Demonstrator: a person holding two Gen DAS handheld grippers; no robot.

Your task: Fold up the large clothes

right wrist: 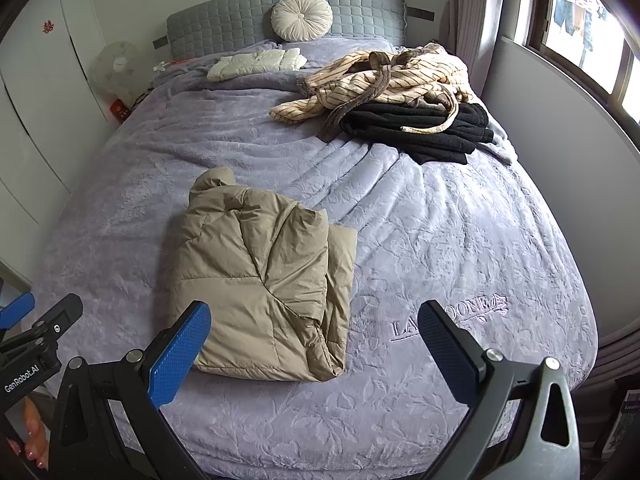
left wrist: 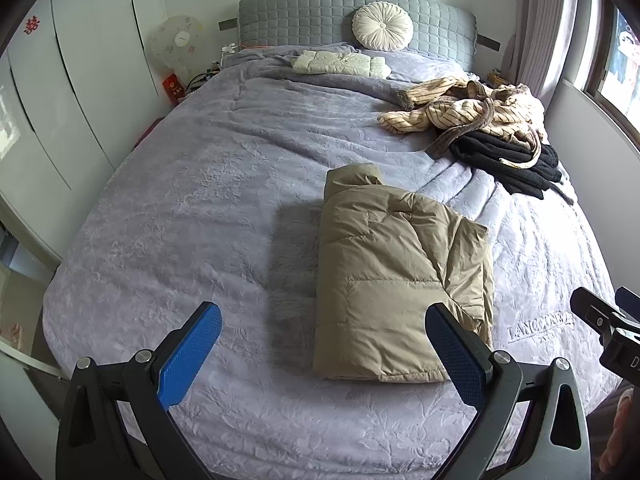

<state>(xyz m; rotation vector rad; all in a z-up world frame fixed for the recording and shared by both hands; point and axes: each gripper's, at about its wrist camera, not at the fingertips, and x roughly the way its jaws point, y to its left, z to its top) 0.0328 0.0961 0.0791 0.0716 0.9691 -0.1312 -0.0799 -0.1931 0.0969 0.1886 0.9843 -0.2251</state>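
A tan padded jacket [left wrist: 396, 276] [right wrist: 260, 280] lies folded into a thick rectangle on the lilac bedspread [left wrist: 180, 208] [right wrist: 460, 240], near the foot of the bed. My left gripper [left wrist: 324, 344] hangs open above the bed's near edge, its right finger overlapping the jacket's near right corner in the view, nothing held. My right gripper [right wrist: 316, 344] is open too, empty, its left finger in front of the jacket's near left corner. The right gripper's body [left wrist: 608, 328] shows at the left wrist view's right edge.
A striped beige robe [left wrist: 472, 108] [right wrist: 384, 80] lies heaped on black clothing [left wrist: 508, 156] [right wrist: 420, 128] at the bed's far right. A folded cream garment [left wrist: 340, 63] [right wrist: 256, 62] and a round cushion [left wrist: 382, 26] [right wrist: 302, 16] sit by the grey headboard. Wardrobes left, window right.
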